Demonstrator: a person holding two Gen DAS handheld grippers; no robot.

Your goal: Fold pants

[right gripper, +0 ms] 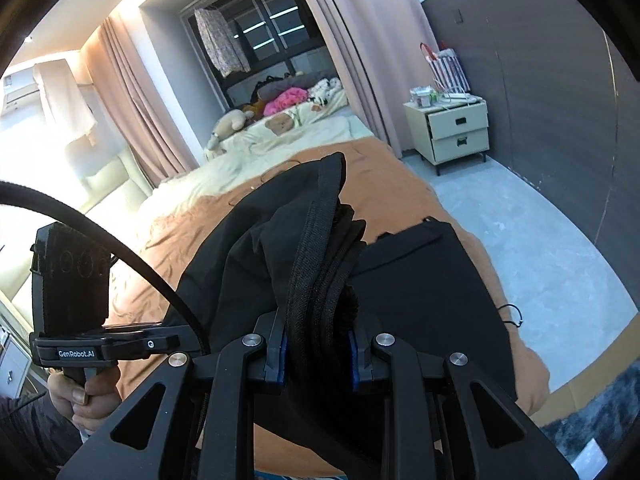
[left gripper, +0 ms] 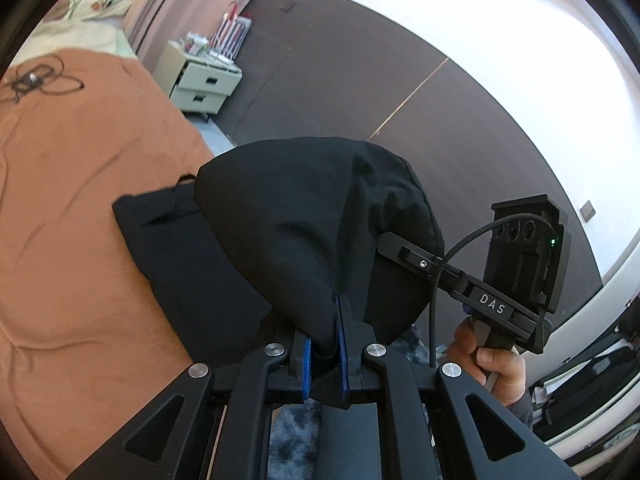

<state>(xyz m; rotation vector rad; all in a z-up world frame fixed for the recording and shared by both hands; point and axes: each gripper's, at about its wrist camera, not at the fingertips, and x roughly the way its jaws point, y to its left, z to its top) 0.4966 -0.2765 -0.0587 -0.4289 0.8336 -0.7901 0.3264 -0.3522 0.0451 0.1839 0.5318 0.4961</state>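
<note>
Both grippers are clamping the black pants point(left gripper: 304, 216) mid-fold. The left gripper point(left gripper: 325, 344) is pinching a bunched fold of plain fabric, jaws nearly closed on it. The right gripper point(right gripper: 318, 354) is holding a thicker ribbed edge, probably the waistband or a cuff, jaws closed down around the wad. Lifted cloth is ballooning up ahead of each set of fingers. The rest of the pants is lying flat on the orange bedspread point(left gripper: 80, 208) just beyond and below the grippers, with a pocket slit showing. Judging by this, one fold is being carried over but not yet laid down; releasing, smoothing and probably another fold are remaining. A nightstand point(right gripper: 456, 128) is standing well beyond the bed.
</note>
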